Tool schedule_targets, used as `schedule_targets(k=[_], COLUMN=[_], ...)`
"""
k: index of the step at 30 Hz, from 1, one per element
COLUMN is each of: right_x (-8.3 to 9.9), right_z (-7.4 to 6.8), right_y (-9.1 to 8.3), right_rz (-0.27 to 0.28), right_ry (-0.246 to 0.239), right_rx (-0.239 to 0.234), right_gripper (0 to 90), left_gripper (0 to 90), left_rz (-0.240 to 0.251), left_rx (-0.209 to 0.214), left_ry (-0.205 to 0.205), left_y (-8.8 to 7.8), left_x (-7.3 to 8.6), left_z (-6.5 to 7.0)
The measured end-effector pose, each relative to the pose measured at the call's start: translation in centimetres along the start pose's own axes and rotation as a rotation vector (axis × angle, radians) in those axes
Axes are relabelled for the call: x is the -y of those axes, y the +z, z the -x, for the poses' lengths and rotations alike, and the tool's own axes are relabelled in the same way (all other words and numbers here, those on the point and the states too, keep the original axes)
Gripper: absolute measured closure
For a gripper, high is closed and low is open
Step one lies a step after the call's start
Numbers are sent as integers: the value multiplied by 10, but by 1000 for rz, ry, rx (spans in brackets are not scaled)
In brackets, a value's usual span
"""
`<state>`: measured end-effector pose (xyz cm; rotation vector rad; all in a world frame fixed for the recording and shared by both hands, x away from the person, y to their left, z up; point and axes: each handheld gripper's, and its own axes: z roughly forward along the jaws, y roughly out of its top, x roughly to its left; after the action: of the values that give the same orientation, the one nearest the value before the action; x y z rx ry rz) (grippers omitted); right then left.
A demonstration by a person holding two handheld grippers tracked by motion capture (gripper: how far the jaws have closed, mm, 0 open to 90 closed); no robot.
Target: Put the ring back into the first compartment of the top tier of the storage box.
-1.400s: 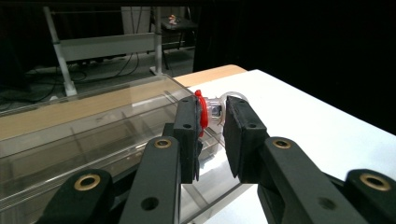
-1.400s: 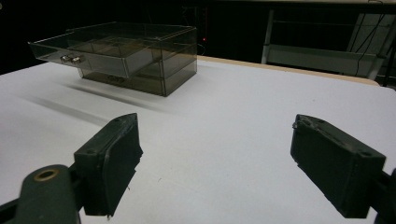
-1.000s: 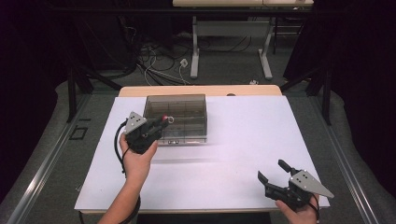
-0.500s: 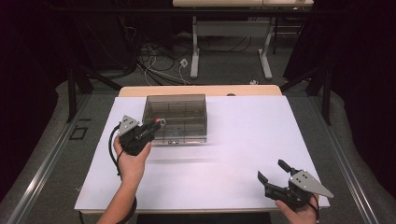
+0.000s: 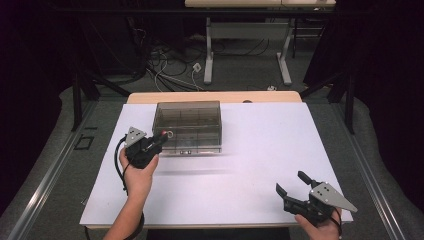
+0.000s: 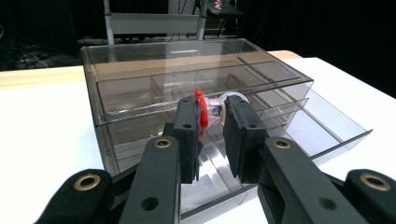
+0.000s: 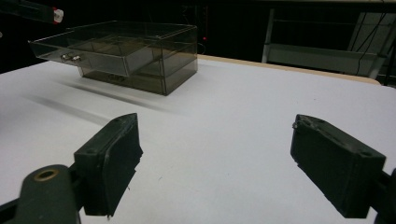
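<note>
A smoky clear drawer box [image 5: 188, 117] stands at the back left of the white mat [image 5: 250, 150], with one drawer [image 6: 327, 128] pulled out toward me. My left gripper [image 5: 162, 136] hovers at the box's front left corner, shut on a small clear piece with a red band [image 6: 211, 109]; in the left gripper view the gripper [image 6: 212, 119] holds the piece in front of the box [image 6: 187, 79], above the drawer. My right gripper [image 5: 289, 181] rests near the front right edge, jaws wide open with nothing between them [image 7: 215, 140].
The box [image 7: 140, 51] has a small knob on the drawer front [image 7: 70, 57]. A wooden table edge [image 5: 215, 96] runs behind the mat. Beyond it are a table frame [image 5: 245, 35] and floor cables [image 5: 165, 70].
My left gripper has drifted left and a little lower and nearer to me along the box front, still shut on the small piece. The right gripper has stayed put.
</note>
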<state>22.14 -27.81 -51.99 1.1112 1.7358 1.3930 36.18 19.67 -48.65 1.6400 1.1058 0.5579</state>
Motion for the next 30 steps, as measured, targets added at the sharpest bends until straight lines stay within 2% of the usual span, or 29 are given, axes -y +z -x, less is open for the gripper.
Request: schedule_targets(k=[5,21,25,30], right_x=[0,0,0,0], right_z=[1,1,1,0], right_y=[-1,-1,-1,-1], right_rz=[3,4,5,4], right_ry=[0,0,1,-1], right_rx=[0,-1,0,0], right_gripper=[152,152,152,152], left_gripper=[753,753,753,752], left_rz=[-13,-38,-47,-43], left_rx=[-3,-26,-31,-34], left_ry=[10,-12,-1,-16], left_y=[1,5,5,6], left_x=[3,11,12,13], left_z=[-1,-7,-9,-10])
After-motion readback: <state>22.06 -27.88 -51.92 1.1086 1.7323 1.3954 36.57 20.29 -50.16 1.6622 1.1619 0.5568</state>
